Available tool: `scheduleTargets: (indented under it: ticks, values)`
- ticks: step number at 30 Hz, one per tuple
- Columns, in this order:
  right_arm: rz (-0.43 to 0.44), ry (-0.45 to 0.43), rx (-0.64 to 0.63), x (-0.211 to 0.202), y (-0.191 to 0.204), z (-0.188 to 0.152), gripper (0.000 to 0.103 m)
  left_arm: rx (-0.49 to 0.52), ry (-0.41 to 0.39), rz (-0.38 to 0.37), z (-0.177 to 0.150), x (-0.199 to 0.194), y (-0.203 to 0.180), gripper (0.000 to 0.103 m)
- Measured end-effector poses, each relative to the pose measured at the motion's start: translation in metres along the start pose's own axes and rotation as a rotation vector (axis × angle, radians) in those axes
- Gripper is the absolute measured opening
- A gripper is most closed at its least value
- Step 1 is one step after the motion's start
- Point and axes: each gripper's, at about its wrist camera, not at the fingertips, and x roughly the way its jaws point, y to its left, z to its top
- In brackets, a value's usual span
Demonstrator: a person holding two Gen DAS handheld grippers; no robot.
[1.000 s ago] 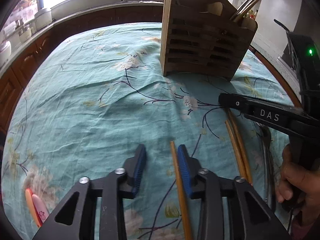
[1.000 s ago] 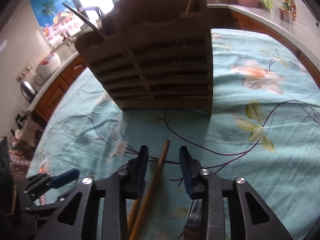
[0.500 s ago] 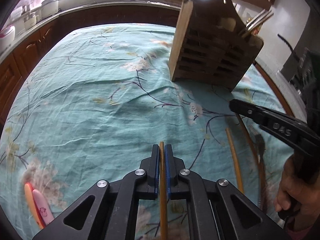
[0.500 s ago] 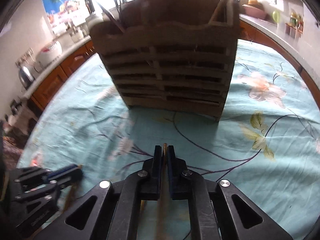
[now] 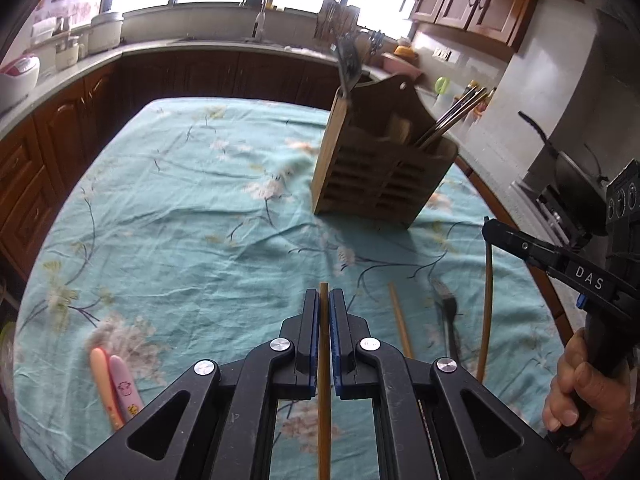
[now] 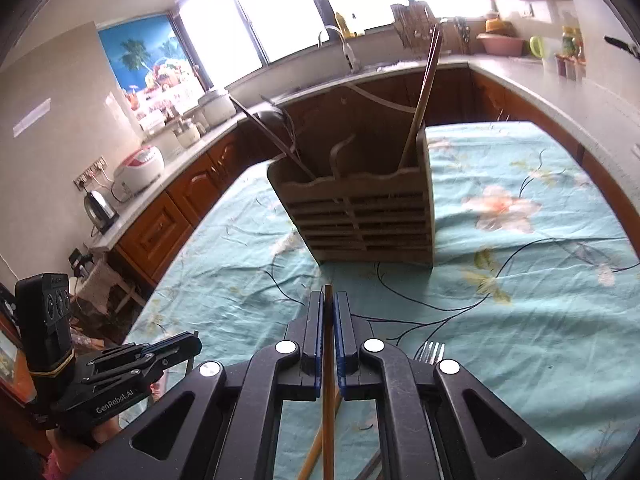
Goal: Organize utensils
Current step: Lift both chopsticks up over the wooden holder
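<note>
Teal floral cloth (image 5: pixel 168 216), wrinkled, covers the tabletop. Slatted wooden caddy (image 5: pixel 376 176) stands upright twd far right of the tabletop, w/ chopsticks and metal utensils poking out the top. Left gripper (image 5: pixel 324 300) clamped tight on a thin bamboo chopstick (image 5: pixel 324 392), lifted off the cloth. Right gripper (image 6: pixel 328 304) likewise pinched on 2nd chopstick (image 6: pixel 329 420), caddy just ahead. Loose chopstick (image 5: pixel 400 324) and metal fork (image 5: pixel 450 316) lie flat on cloth near right edge; two pastel plastic spoons (image 5: pixel 116 388) near left corner. Vs 1 s ago: both jaws were open astride sticks on the cloth, now shut and raised.
</note>
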Motion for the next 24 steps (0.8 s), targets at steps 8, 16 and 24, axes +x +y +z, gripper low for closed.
scheduleTargets:
  ticks: [8,16,24]
  values:
    - [-0.001,-0.058,-0.013,-0.025,0.010,-0.001,0.005,0.028,-0.059,-0.003,-0.006,-0.044,-0.008,0.004]
    - [0.004,-0.123,-0.039,-0.057,0.022,-0.001,0.005,0.030,-0.122,-0.007,-0.011,-0.081,-0.008,0.004]
    - [-0.002,-0.190,-0.057,-0.084,0.029,0.001,0.005,0.031,-0.179,-0.006,-0.015,-0.108,-0.009,0.004]
